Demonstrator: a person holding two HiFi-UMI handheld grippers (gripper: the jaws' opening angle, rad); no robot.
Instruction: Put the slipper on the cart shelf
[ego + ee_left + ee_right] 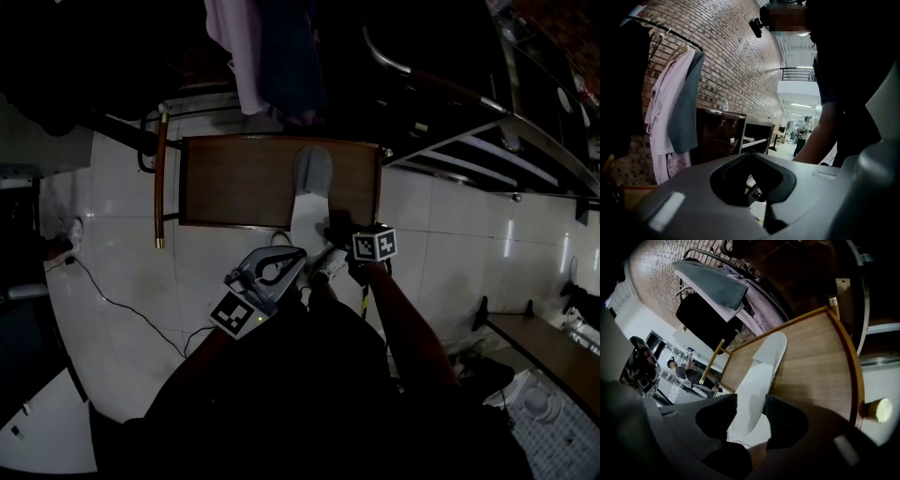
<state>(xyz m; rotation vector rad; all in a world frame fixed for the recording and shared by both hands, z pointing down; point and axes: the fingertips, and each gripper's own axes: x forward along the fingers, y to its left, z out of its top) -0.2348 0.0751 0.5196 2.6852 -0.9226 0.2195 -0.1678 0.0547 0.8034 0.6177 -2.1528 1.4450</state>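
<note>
Since one tool seems enough for this job, we are holding the left gripper [296, 255] low beside our body, jaws closed on nothing and pointing roughly level. Just ahead, we are tilting the right gripper [750, 416] down at the shelf's front edge. Its jaws are standing apart with the heel apparently loose between them, so the slipper [761, 373] is lying on the cart shelf [811, 362] under its own weight, heel overhanging the edge. Beyond, garments [272, 56] are hanging above the cart.
</note>
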